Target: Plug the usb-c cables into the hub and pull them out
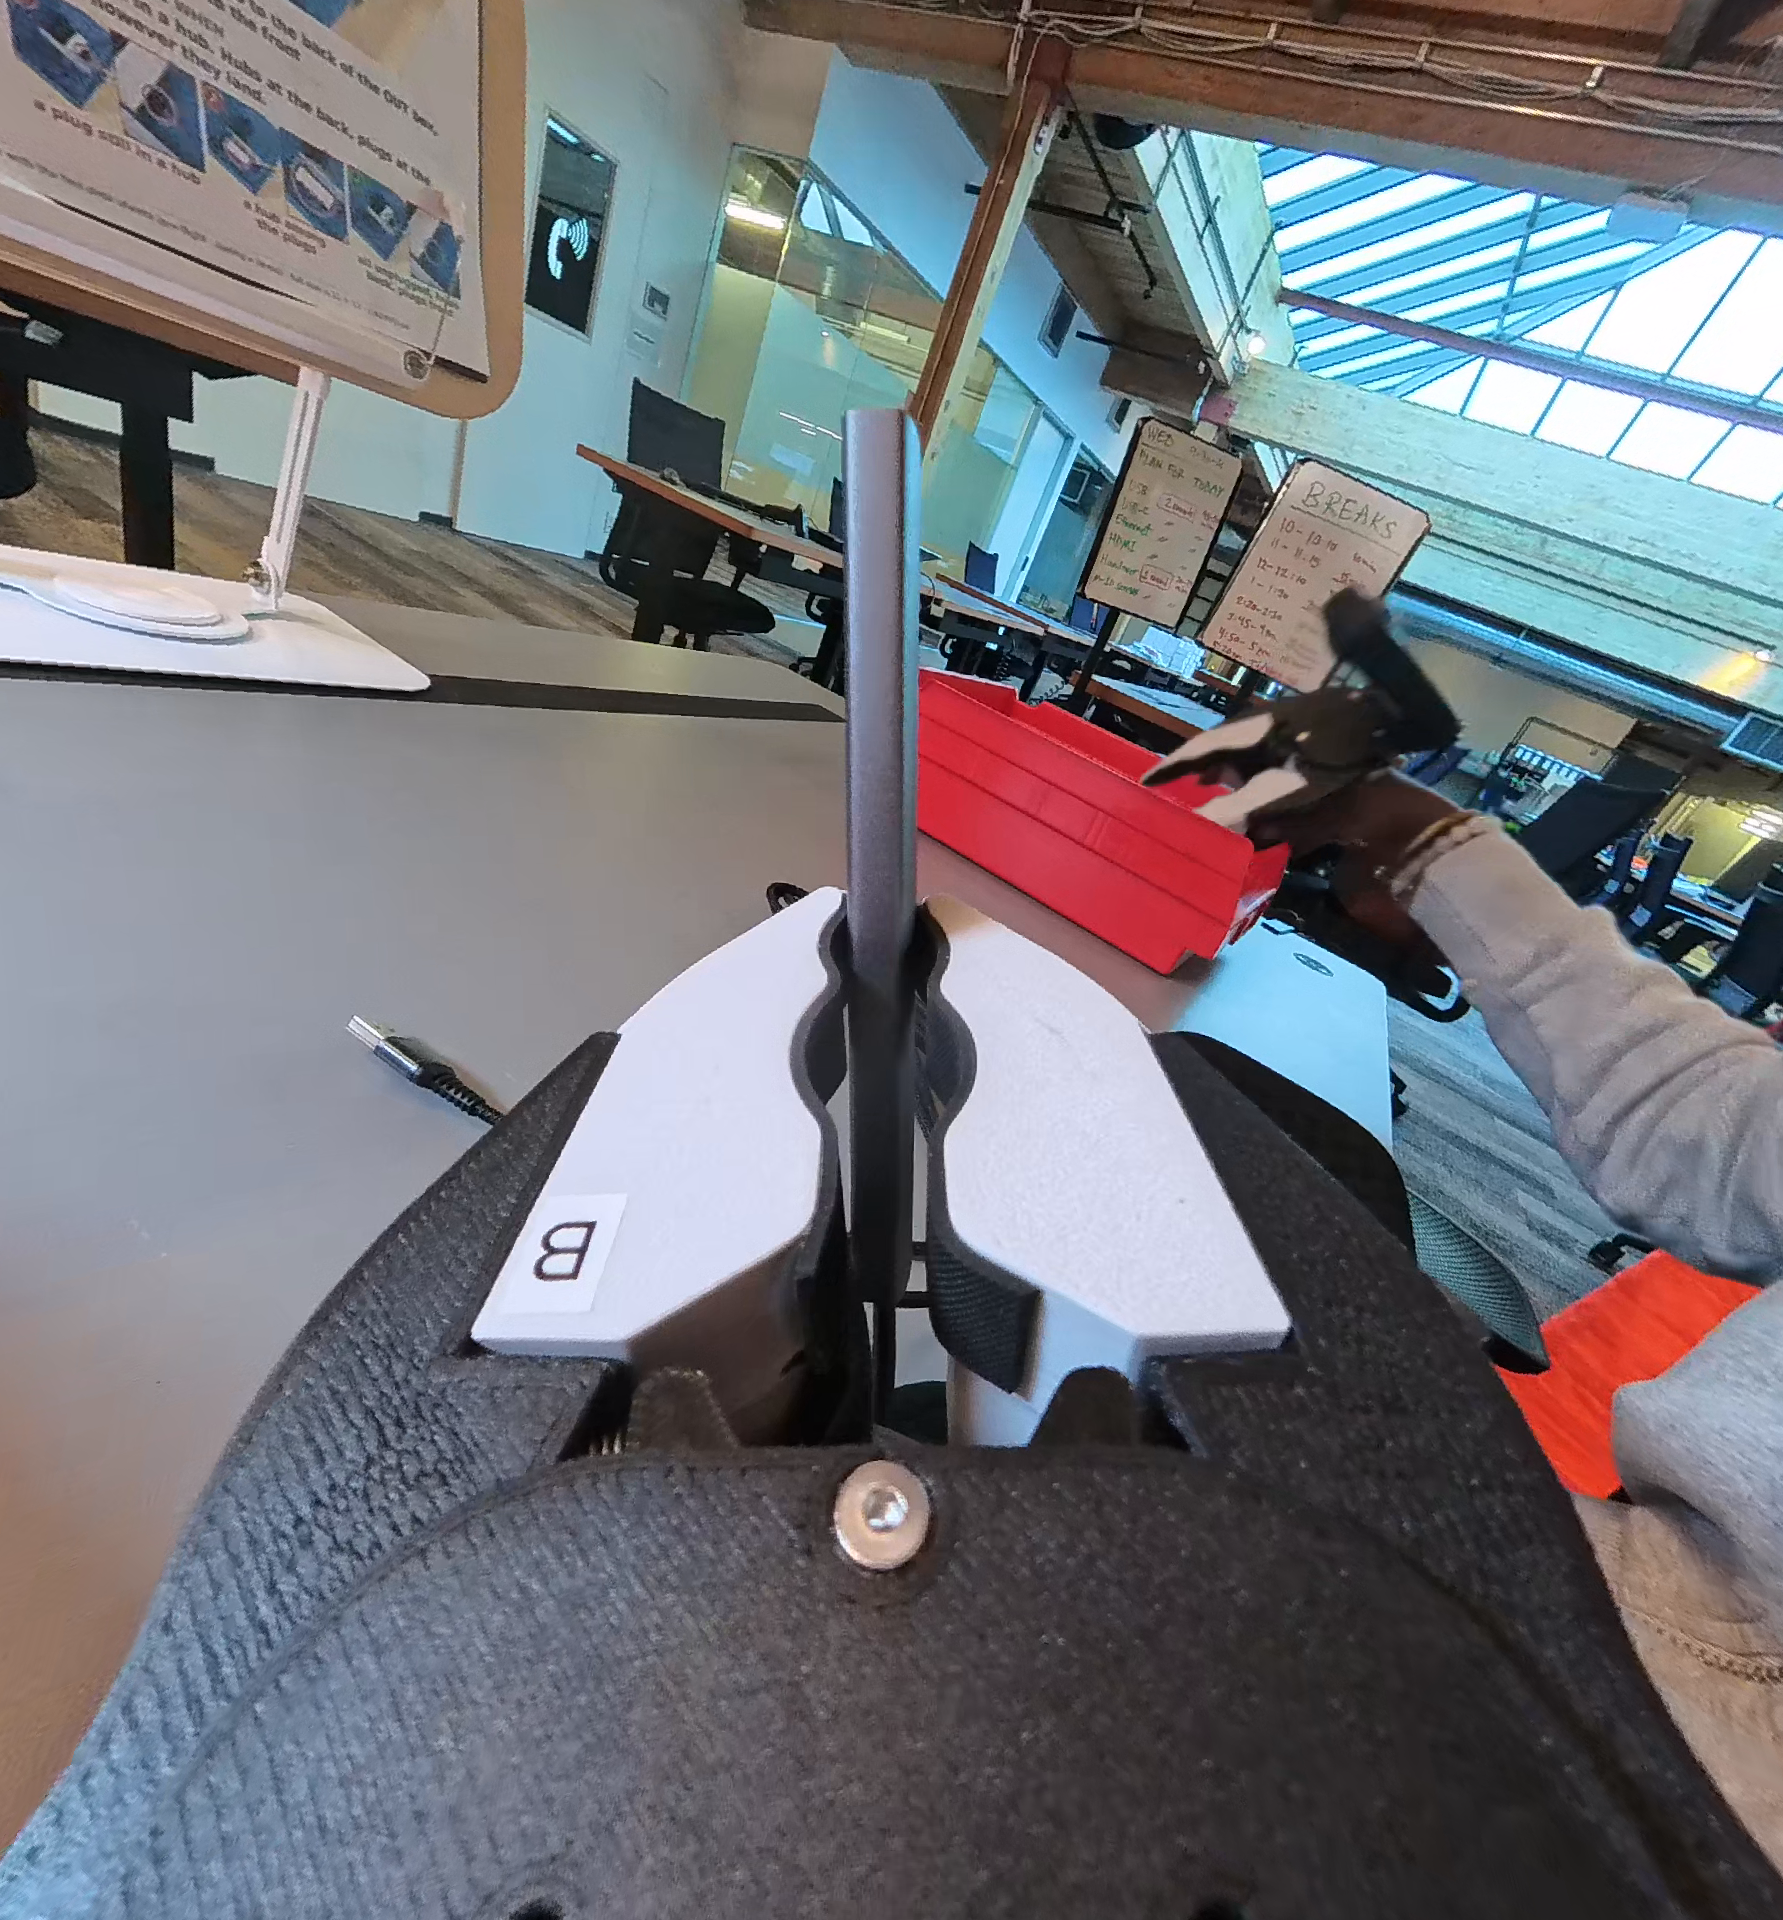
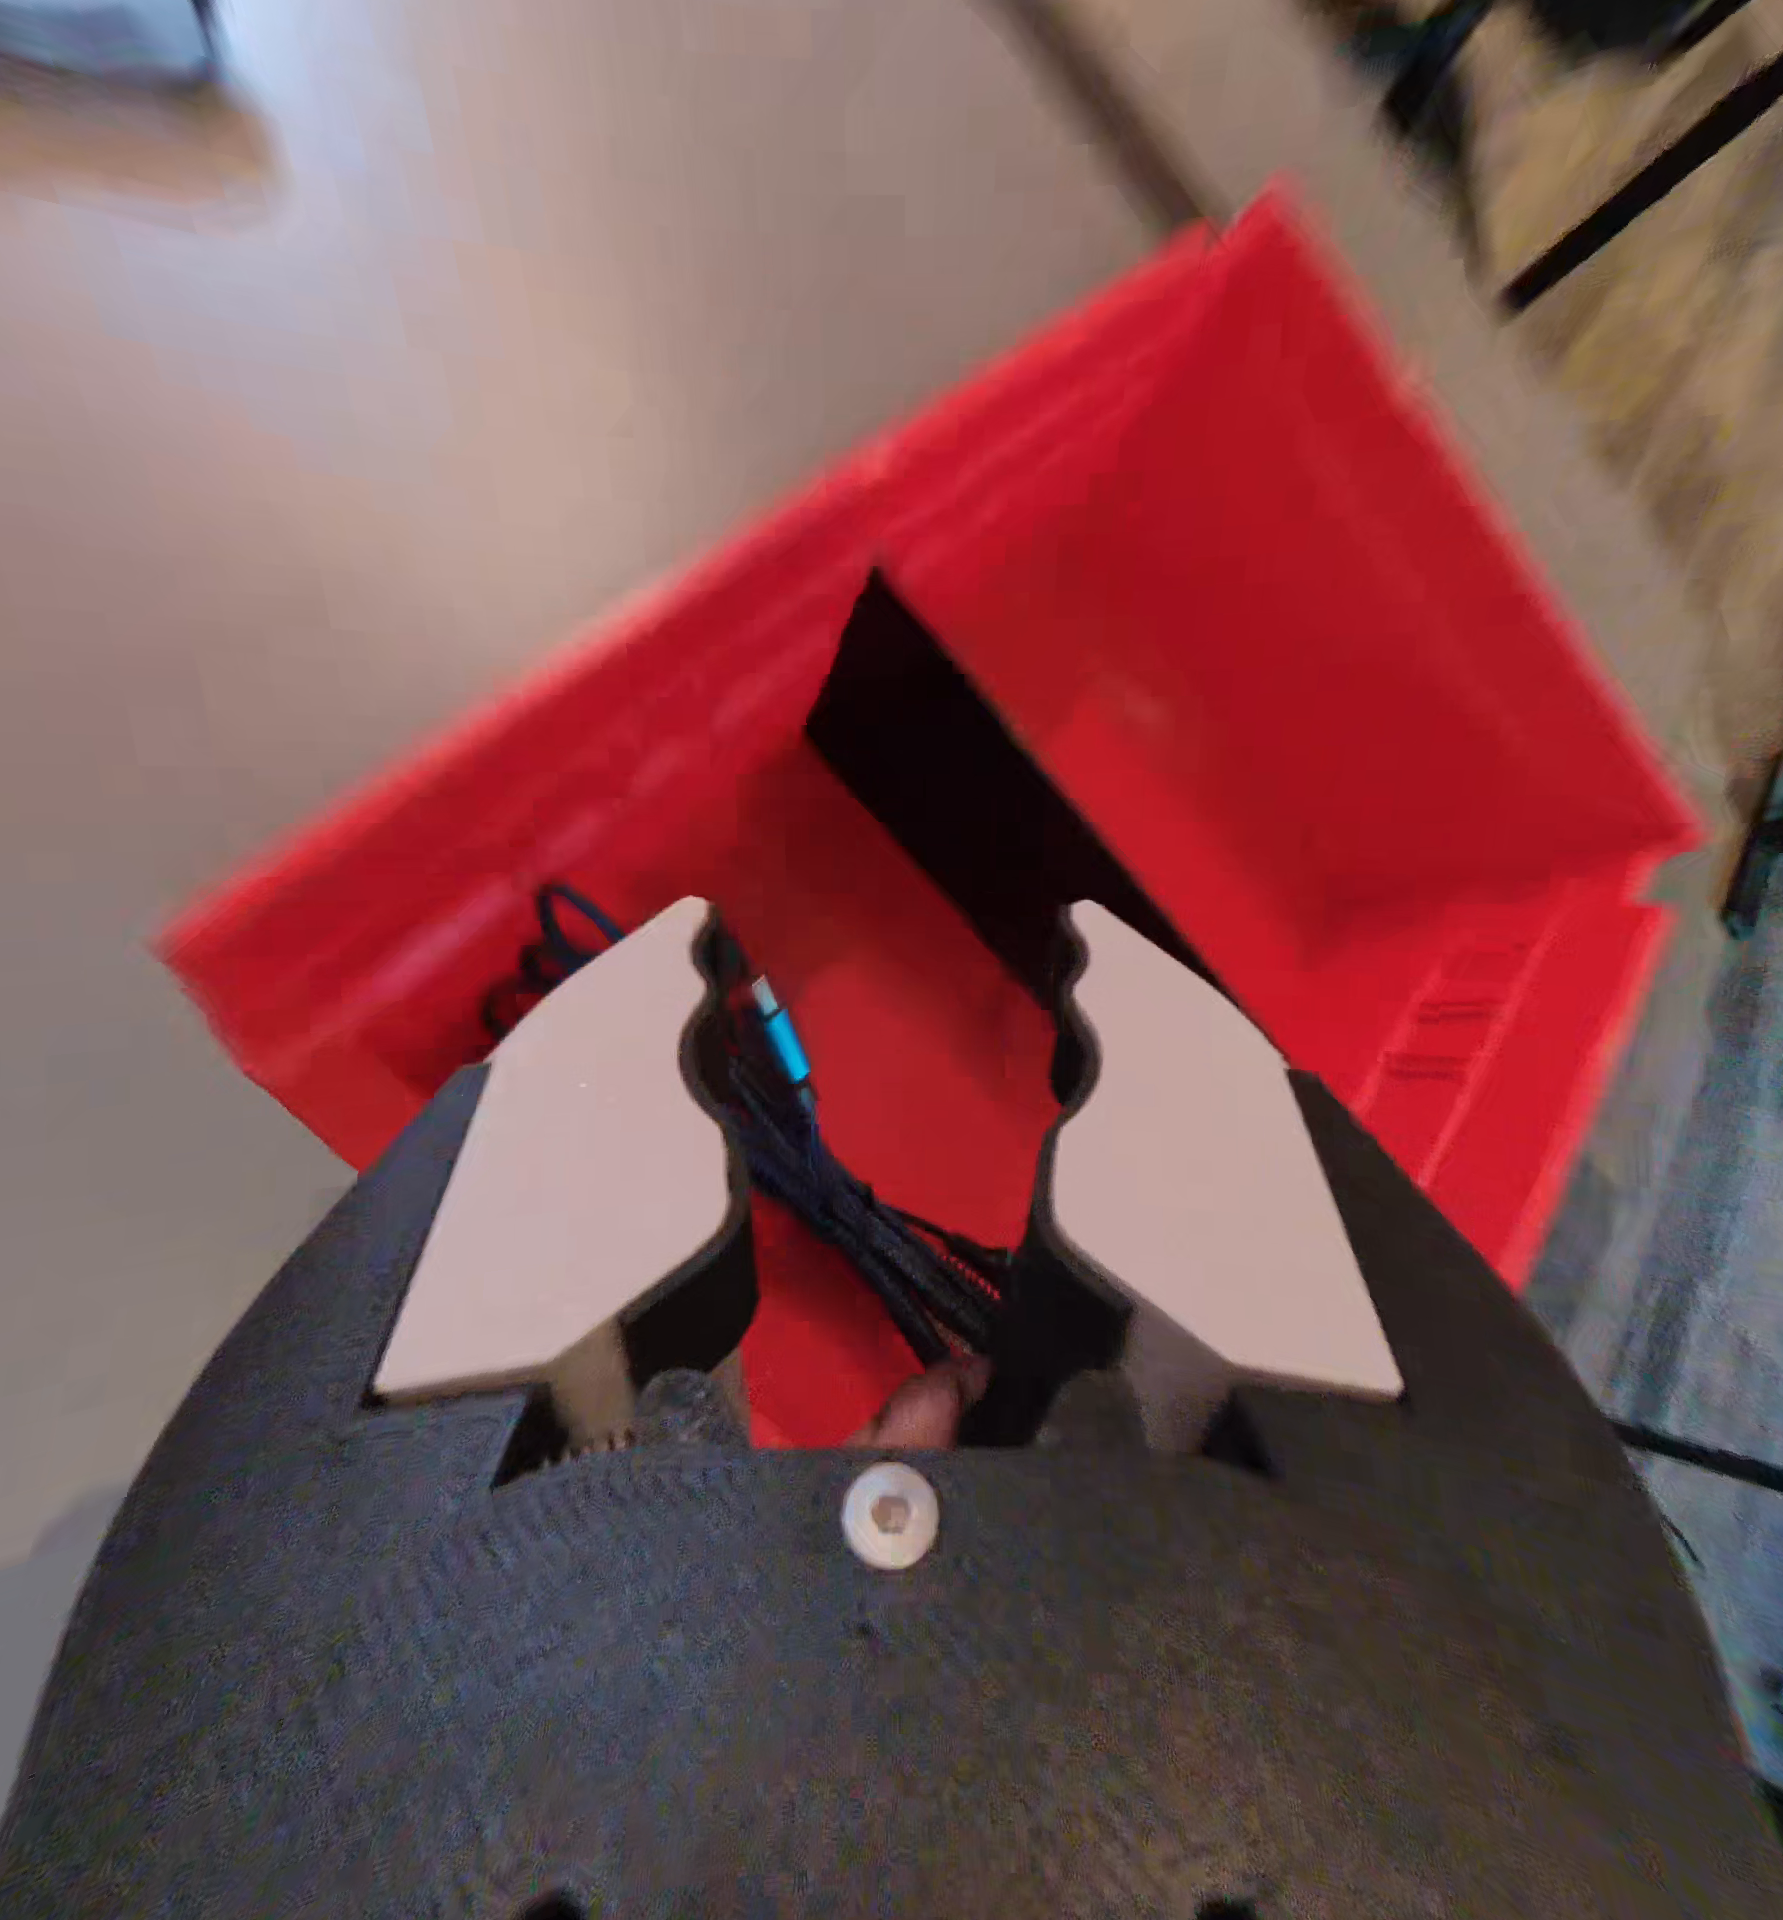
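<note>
My left gripper is pinched tight on the hub, a thin dark grey slab that stands on edge between my white fingers and rises well above their tips. One finger carries a small white sticker with a single printed letter. A dark cord runs down from the hub into the gap behind the fingers. On the grey table to the left lies a USB plug on a braided black cable, near my gripper but apart from it.

Past the hub sits a red bin. My right gripper hangs over it, blurred in this view, held by my hand in a grey sleeve.

In the right wrist view, my right gripper is spread wide and holds nothing. It looks down into the red bin, which a black divider splits in two. In the near compartment lies a bundle of braided cables, one ending in a blue plug. The far compartment shows bare red floor. The picture is blurred.

Behind the table stand an instruction sheet with printed text and small photos, and two handwritten whiteboards farther back.
</note>
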{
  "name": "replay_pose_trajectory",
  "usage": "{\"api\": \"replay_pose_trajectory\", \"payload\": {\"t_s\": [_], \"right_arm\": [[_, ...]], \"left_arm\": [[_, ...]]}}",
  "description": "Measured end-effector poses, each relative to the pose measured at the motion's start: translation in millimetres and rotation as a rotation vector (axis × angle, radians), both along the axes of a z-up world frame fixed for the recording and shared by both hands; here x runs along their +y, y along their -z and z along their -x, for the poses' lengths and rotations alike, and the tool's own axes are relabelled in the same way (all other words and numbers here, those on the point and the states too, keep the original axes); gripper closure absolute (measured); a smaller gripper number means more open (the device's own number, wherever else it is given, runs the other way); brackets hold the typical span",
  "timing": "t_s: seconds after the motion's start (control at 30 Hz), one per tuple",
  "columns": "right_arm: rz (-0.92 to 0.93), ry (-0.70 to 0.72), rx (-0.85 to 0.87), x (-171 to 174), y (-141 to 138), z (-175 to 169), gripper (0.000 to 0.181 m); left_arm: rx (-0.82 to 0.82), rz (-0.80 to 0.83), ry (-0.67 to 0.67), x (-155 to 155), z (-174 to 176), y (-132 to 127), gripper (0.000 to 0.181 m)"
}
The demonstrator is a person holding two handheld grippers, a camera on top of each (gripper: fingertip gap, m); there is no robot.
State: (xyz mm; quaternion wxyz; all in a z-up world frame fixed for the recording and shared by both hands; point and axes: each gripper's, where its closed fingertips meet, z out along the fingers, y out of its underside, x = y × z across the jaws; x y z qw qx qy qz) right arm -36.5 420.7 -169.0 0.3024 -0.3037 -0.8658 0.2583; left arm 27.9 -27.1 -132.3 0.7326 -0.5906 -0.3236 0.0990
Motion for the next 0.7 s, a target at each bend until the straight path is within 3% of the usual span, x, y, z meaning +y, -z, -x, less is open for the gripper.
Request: {"api": "replay_pose_trajectory", "payload": {"t_s": [0.07,0.13,0.23,0.33,0.47,0.57,0.7], "right_arm": [[0.152,0.016,0.185,-22,-49,-4,0.113],[0.295,-0.026,0.388,-59,-99,-17,0.119],[0.432,-0.243,0.492,-149,-128,-49,0.132],[0.482,-0.493,0.381,-259,-104,-77,0.138],[0.656,-0.745,0.056,-378,-61,-105,0.144],[0.824,-0.775,-0.22,-429,-45,-100,0.15],[0.862,-0.828,-0.424,-463,-29,-109,0.151]], "left_arm": [[-0.007,-0.001,-0.005,-1,1,1,0.171],[-0.015,-0.002,-0.009,-1,2,1,0.171],[-0.031,-0.008,-0.014,-2,4,2,0.171],[-0.03,-0.03,-0.015,-4,4,0,0.171],[0.003,-0.124,0.039,-8,-3,-10,0.171],[0.028,-0.242,0.098,-12,-10,-22,0.171],[0.023,-0.288,0.149,-12,-14,-26,0.171]]}}
